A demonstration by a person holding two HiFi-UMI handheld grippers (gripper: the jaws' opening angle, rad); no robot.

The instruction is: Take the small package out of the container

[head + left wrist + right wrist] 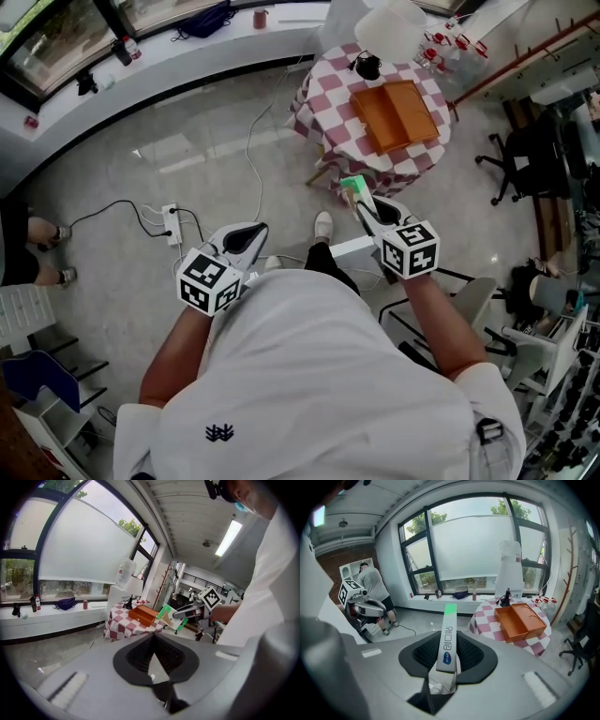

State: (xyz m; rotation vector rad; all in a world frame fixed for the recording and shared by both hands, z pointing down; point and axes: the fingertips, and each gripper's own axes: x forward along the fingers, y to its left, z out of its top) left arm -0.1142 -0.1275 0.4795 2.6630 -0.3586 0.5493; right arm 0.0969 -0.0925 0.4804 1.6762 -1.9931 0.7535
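Observation:
My right gripper (354,199) is shut on the small white and green package (352,186), which sticks out past the jaws (447,637). It hangs in the air just in front of the checked table (323,86). The orange container (395,114) lies open on that table, apart from the package, and shows nothing inside (520,619). My left gripper (246,235) is held low at the left over the floor, shut and with nothing in it (151,640). The left gripper view shows the right gripper (174,616) with the package (167,615).
A power strip (172,225) with cables lies on the floor at the left. A black office chair (525,155) stands right of the table. A black object (367,66) sits at the table's far edge. Another person's legs (37,246) are at the far left.

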